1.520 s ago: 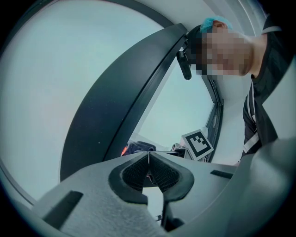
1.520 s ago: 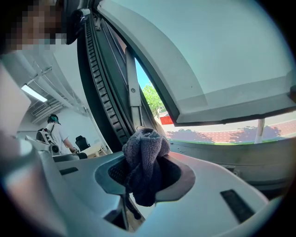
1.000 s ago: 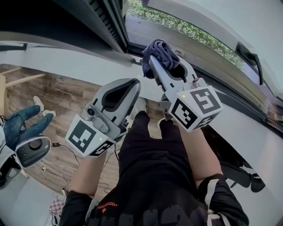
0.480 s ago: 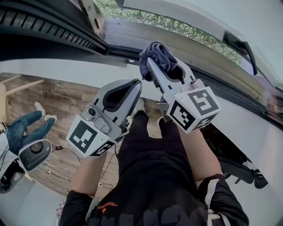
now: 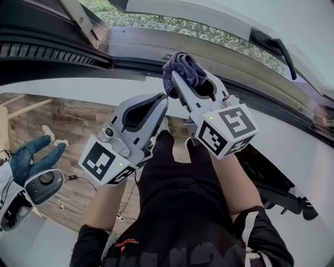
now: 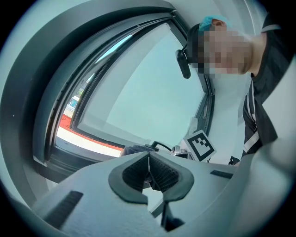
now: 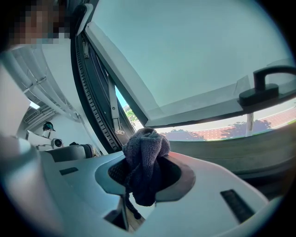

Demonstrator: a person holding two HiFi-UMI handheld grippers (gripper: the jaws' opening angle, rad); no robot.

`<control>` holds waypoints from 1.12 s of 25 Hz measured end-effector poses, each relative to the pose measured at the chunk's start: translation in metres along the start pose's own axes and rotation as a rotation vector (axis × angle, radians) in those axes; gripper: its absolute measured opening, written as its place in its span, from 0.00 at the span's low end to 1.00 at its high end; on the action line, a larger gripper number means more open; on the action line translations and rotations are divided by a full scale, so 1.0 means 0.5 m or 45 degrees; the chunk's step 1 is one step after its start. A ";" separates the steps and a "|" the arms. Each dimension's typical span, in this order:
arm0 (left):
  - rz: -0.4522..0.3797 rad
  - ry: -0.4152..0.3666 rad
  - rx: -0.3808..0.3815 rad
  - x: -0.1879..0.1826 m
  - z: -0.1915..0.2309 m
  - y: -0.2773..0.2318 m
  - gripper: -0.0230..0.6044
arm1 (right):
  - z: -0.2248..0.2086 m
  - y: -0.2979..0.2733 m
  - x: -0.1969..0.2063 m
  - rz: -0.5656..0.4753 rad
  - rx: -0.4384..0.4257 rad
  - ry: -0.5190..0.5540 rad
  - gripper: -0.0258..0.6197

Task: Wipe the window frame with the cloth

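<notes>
Cloth [image 5: 183, 67], dark blue and bunched, is clenched in the jaws of the right gripper [image 5: 176, 77], right at the dark window frame [image 5: 130, 63]; whether it touches the frame cannot be told. The left gripper [image 5: 160, 99] hangs just below the frame, its jaws pressed together on nothing. A white wall [image 5: 73, 86] runs under the frame, with wooden floor [image 5: 57, 117] below that. Above the frame, a black handle [image 5: 271, 44] sits on the open sash.

Wood-plank floor [image 5: 73, 120]; a person's jeans [image 5: 23, 159] at left; grass [image 5: 112, 10] outside.
</notes>
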State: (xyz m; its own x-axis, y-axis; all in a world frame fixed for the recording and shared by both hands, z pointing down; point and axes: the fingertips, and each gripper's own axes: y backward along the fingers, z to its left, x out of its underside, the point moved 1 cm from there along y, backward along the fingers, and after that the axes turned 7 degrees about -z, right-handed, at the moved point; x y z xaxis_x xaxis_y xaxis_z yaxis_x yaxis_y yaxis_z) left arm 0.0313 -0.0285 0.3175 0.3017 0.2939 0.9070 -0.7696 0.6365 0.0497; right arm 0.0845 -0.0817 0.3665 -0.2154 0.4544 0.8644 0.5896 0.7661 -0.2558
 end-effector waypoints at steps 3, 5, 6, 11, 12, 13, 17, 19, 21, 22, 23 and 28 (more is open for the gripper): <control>0.008 -0.002 0.010 0.006 -0.013 -0.014 0.08 | -0.014 0.014 -0.001 -0.002 0.009 -0.006 0.22; 0.013 -0.002 0.016 0.008 -0.020 -0.020 0.08 | -0.021 0.022 -0.002 -0.003 0.015 -0.010 0.22; 0.015 -0.003 0.019 0.009 -0.023 -0.023 0.08 | -0.024 0.026 -0.003 -0.004 0.019 -0.010 0.22; 0.027 -0.014 0.036 0.013 -0.041 -0.039 0.08 | -0.041 0.047 -0.006 -0.014 0.033 -0.011 0.22; 0.028 -0.015 0.041 0.014 -0.045 -0.043 0.08 | -0.045 0.051 -0.007 -0.016 0.035 -0.014 0.22; 0.028 -0.017 0.045 0.015 -0.049 -0.047 0.08 | -0.048 0.053 -0.007 -0.018 0.037 -0.017 0.22; 0.027 -0.028 0.053 0.013 -0.061 -0.055 0.08 | -0.052 0.058 -0.007 -0.016 0.034 -0.024 0.22; 0.026 -0.037 0.050 0.011 -0.062 -0.052 0.08 | -0.049 0.058 -0.008 -0.015 0.035 -0.023 0.22; 0.016 -0.040 0.043 0.004 -0.059 -0.046 0.08 | -0.044 0.056 -0.011 -0.016 0.031 -0.020 0.22; 0.009 -0.041 0.038 0.000 -0.057 -0.043 0.08 | -0.041 0.055 -0.015 -0.018 0.028 -0.018 0.22; 0.002 -0.043 0.033 -0.005 -0.054 -0.039 0.08 | -0.037 0.054 -0.019 -0.022 0.024 -0.015 0.22; -0.025 -0.056 0.019 -0.036 -0.040 -0.012 0.08 | -0.005 0.044 -0.049 -0.049 0.013 0.011 0.22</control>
State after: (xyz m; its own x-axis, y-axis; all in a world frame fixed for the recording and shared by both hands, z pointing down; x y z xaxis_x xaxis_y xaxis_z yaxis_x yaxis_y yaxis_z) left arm 0.0421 -0.0233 0.2926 0.2919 0.2498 0.9232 -0.7723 0.6310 0.0735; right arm 0.1050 -0.0771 0.3407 -0.2308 0.4202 0.8776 0.5732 0.7875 -0.2263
